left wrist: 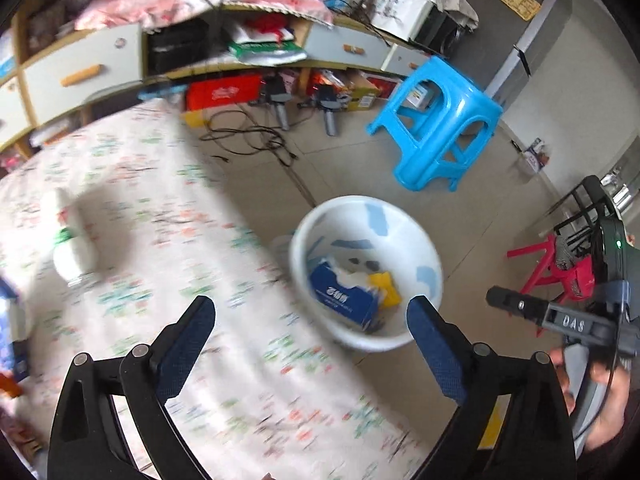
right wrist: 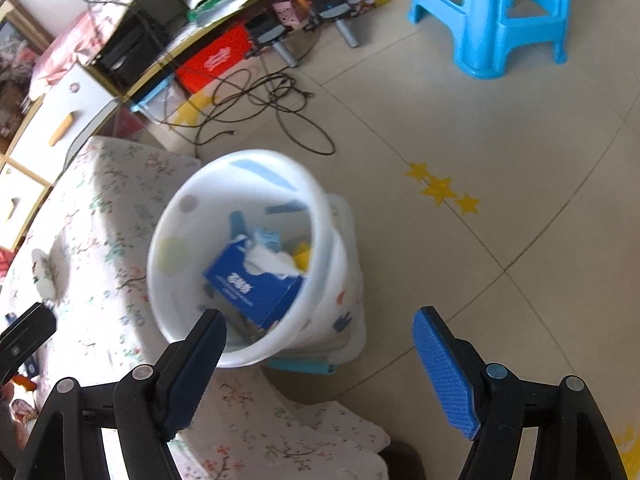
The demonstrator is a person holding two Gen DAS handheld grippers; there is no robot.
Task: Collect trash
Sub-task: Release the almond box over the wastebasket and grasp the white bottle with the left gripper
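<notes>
A white trash bin stands on the floor beside the table; it also shows in the right wrist view. Inside lie a blue tissue box, white tissue and something yellow. My left gripper is open and empty above the table's edge, left of the bin. My right gripper is open and empty above the bin's near rim; its body shows at the right of the left wrist view. A white bottle with a green band lies on the flowered tablecloth.
A blue plastic stool stands on the tiled floor beyond the bin. Black cables lie near a low cabinet full of boxes. A red stool is at the right. Small items sit at the table's left edge.
</notes>
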